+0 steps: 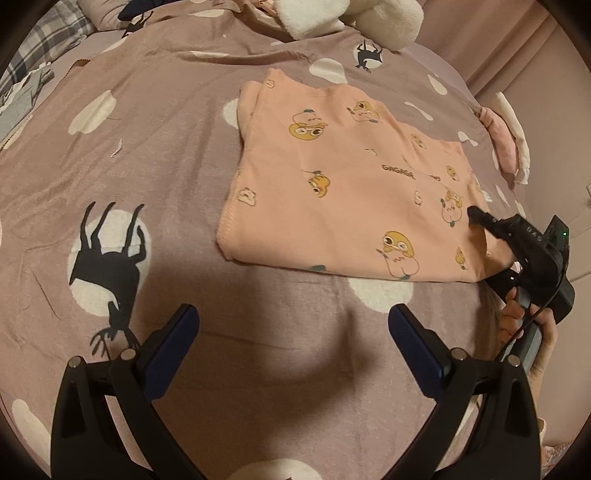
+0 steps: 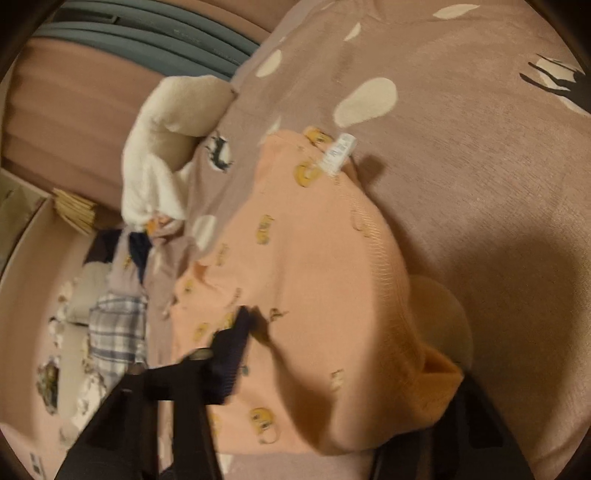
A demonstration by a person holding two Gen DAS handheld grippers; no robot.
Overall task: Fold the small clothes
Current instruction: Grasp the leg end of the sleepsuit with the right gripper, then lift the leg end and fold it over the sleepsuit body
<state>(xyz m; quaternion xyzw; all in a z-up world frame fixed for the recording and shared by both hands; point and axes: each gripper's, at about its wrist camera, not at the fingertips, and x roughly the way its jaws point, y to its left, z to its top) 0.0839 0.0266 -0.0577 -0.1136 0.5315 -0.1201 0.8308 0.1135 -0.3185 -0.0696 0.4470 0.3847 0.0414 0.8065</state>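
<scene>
Peach garment [image 1: 332, 177] lies flat on the mauve bedspread [image 1: 166, 147], partly folded, its long axis running from the near right corner up and away toward the white plush toy [image 1: 351, 18] at the head of the bed.

Right gripper [image 1: 491, 236] is at the garment's near right corner. One finger lies on top of the fabric, and in the right wrist view the corner bunches up between the fingers — upper finger [image 2: 232, 350] over the cloth, the lower one hidden under the lifted fold. Jaws part-closed around that corner; looks like a pinch on the cloth, though motion blur makes firm contact hard to confirm. A white care label [image 2: 340, 153] sticks up at the far end of the garment.

Left gripper [image 1: 291, 325] — jaws wide apart, nothing between them, over bare bedspread. The garment lies ahead and to the right of it, near edge clear of the fingertips.

Key relation: the right hand owns the near right corner, and the left is the closer hand for the near left corner [image 1: 225, 240]. Likely next step is the left going forward to that corner, so both hands can carry the near edge along the long axis. Risk — a one-corner lift skews the fold.
</scene>
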